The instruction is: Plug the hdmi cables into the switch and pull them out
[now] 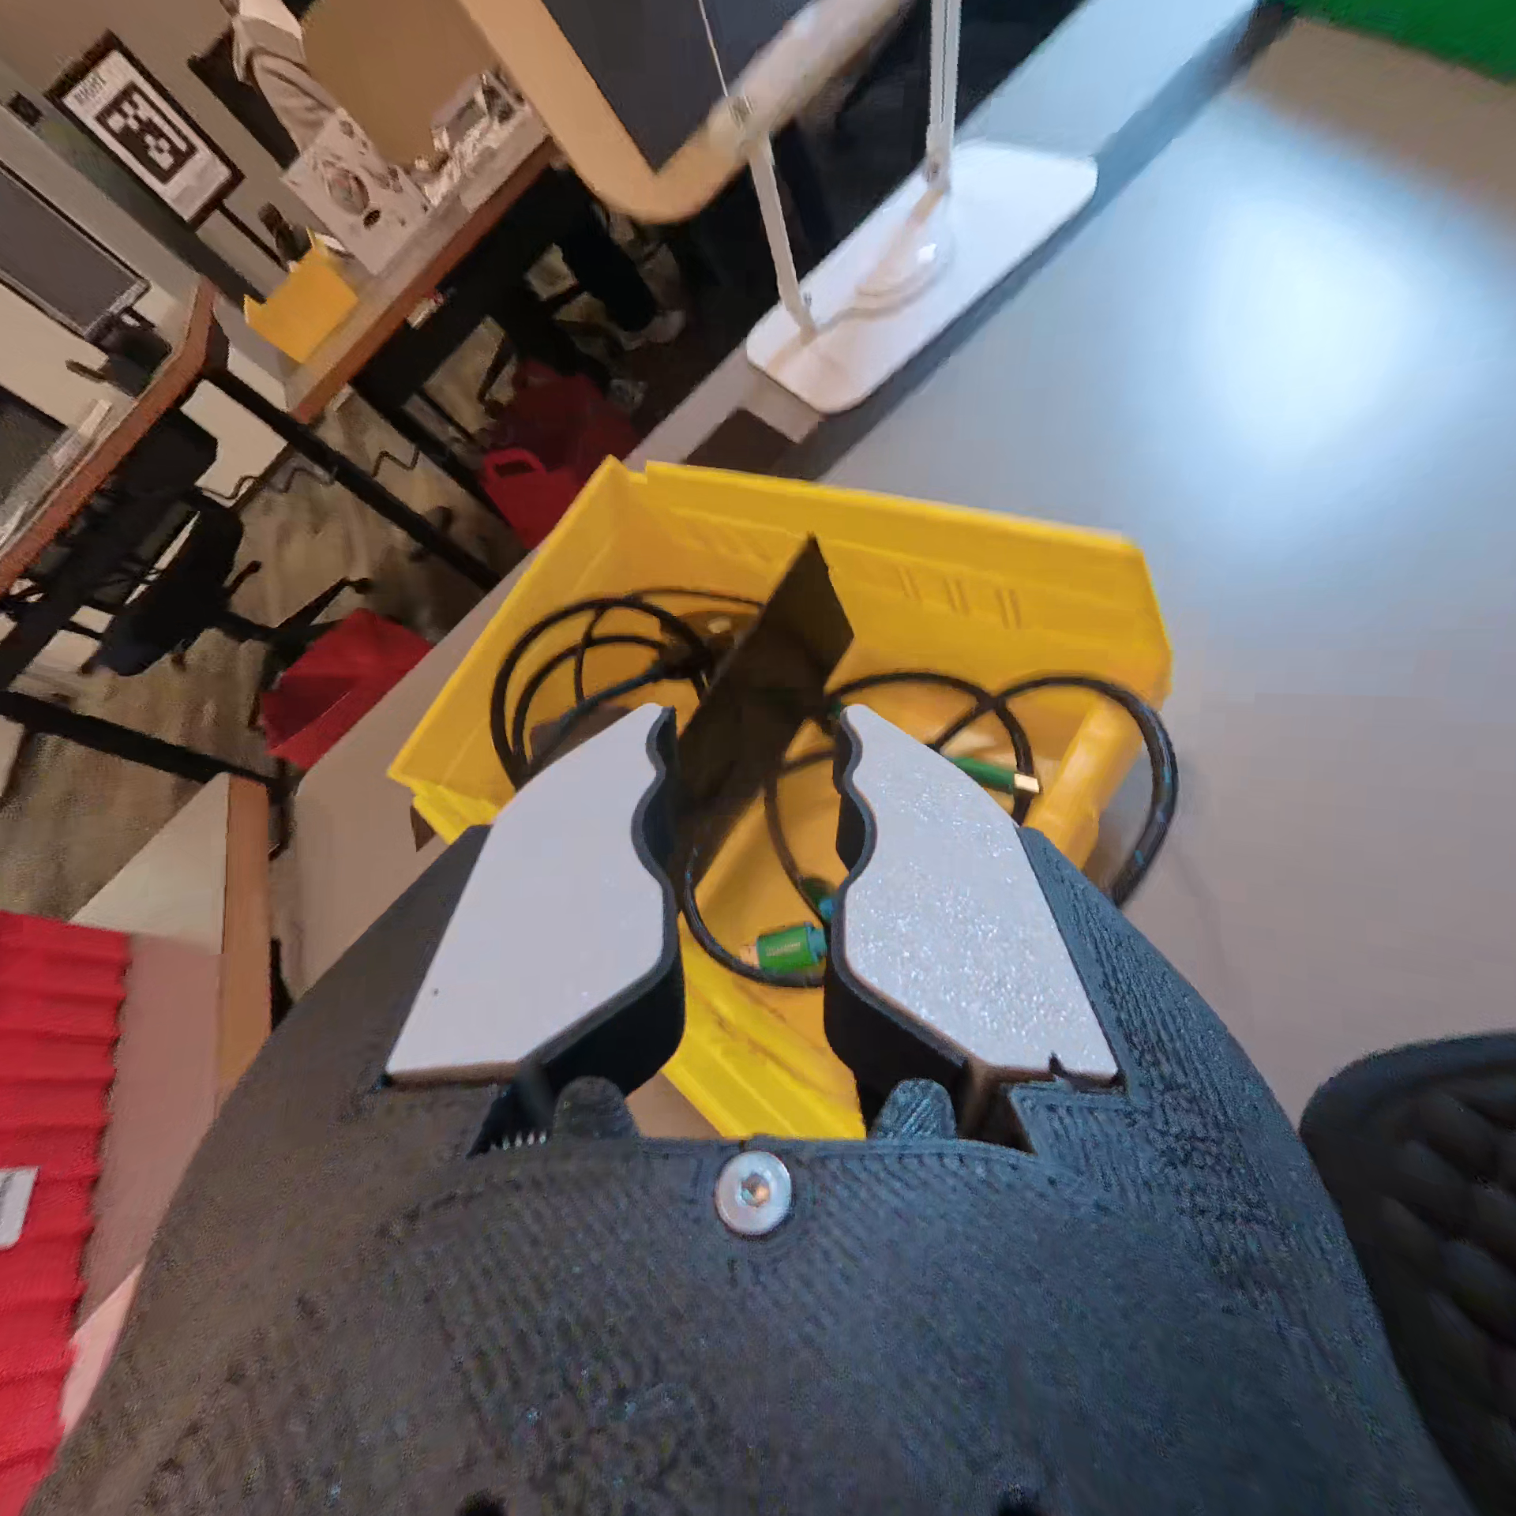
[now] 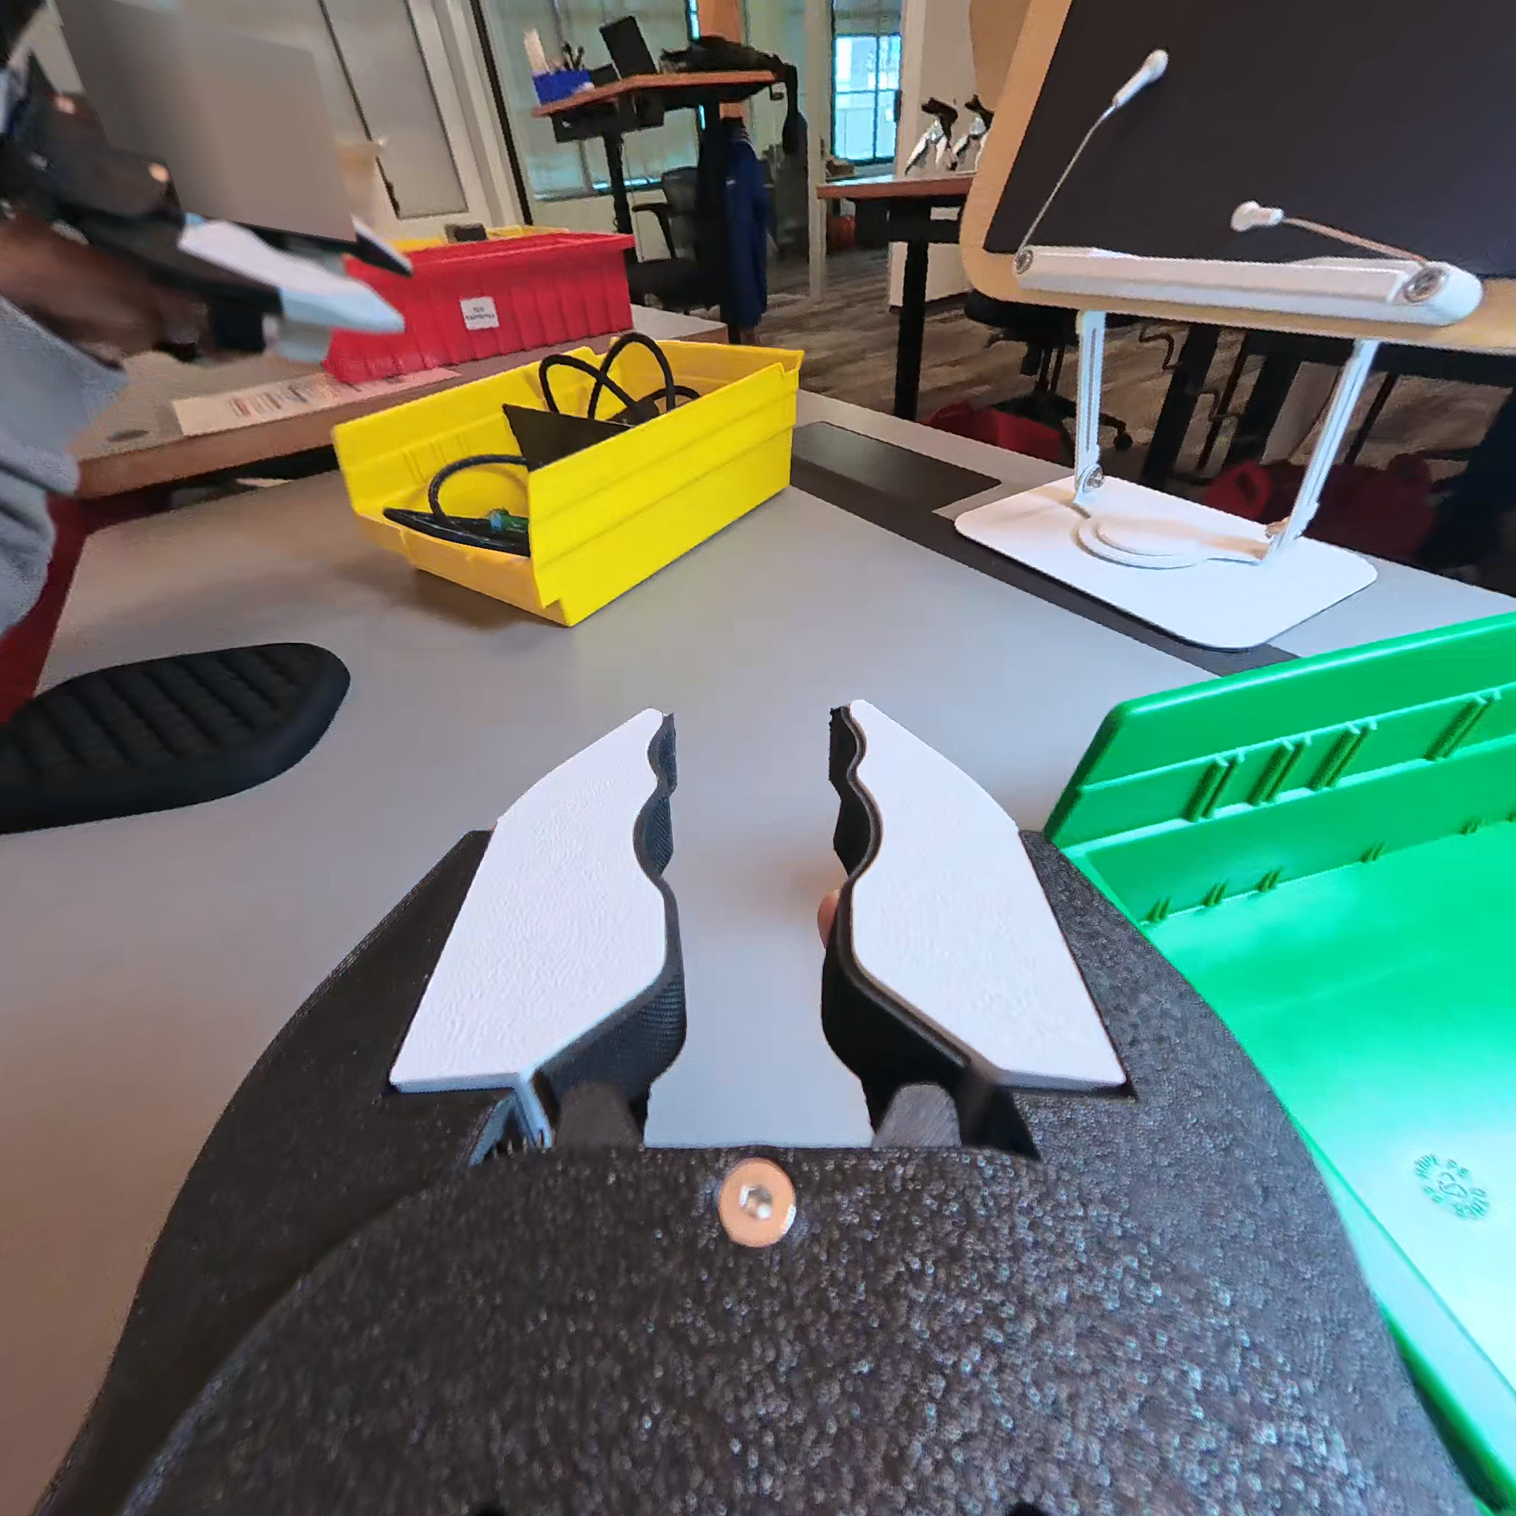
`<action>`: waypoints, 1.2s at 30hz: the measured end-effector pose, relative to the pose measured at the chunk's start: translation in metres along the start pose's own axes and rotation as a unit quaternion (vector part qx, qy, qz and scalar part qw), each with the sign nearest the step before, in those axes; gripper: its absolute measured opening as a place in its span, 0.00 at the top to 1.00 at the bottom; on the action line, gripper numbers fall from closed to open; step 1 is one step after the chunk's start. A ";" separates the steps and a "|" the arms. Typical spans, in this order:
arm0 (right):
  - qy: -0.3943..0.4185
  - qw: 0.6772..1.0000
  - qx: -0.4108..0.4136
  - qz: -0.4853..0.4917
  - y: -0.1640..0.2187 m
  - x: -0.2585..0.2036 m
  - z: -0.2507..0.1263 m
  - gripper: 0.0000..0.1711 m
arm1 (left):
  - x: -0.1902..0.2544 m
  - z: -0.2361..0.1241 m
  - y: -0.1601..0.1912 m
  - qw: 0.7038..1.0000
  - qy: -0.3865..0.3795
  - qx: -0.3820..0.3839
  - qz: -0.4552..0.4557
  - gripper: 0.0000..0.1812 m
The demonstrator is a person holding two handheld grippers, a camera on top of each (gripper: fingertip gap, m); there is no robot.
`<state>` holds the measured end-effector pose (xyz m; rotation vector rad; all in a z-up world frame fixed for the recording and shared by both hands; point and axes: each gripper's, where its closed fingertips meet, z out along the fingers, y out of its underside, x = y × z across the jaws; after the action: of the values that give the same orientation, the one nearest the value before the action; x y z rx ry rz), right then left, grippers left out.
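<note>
Left gripper [image 1: 751,722] above yellow bin [image 1: 968,574], jaws parted, nothing grasped. Black HDMI cables [image 1: 771,828] coiled inside bin around black switch [image 1: 771,656]. Right gripper [image 2: 751,722] over grey table [image 2: 738,607], jaws released, empty.

Cables [image 1: 968,722] and divider [image 1: 771,681] sit in bin [image 2: 656,500] on worktop [image 2: 779,656] — stand [image 2: 1173,558] to its right, second bin [image 2: 1312,943] nearer.

- The left gripper [image 1: 751,738] hangs above the yellow bin [image 1: 902,574], its fingers spread apart with nothing between them.
- Inside the bin a black divider plate [image 1: 779,656] stands upright.
- Black HDMI cables [image 1: 574,656] coil around the divider; one loop spills over the bin's rim.
- Green-shelled plugs [image 1: 787,952] lie on the bin floor.
- Beyond the bin stands a white stand [image 1: 902,271].
</note>
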<state>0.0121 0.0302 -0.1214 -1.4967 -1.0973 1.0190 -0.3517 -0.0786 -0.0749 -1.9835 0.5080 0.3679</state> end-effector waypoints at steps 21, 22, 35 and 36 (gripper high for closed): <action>-0.034 0.998 -0.049 -0.033 0.028 -0.015 0.002 0.87 | -0.111 0.130 0.076 0.855 -0.008 -0.400 0.330 0.70; -0.038 0.998 -0.049 -0.029 0.029 -0.016 0.003 0.87 | -0.117 0.133 0.072 0.850 -0.023 -0.396 0.346 0.67; -0.058 0.997 -0.050 0.026 0.031 -0.015 0.000 0.87 | -0.094 0.144 0.045 0.859 0.089 -0.299 0.407 0.92; -0.060 0.996 -0.050 0.035 0.031 -0.014 0.001 0.88 | -0.096 0.136 0.035 0.857 0.087 -0.294 0.414 0.93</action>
<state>0.0124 0.0137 -0.1515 -1.5797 -1.2038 1.1292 -0.4573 0.0479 -0.1168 -2.2906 1.5289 0.9713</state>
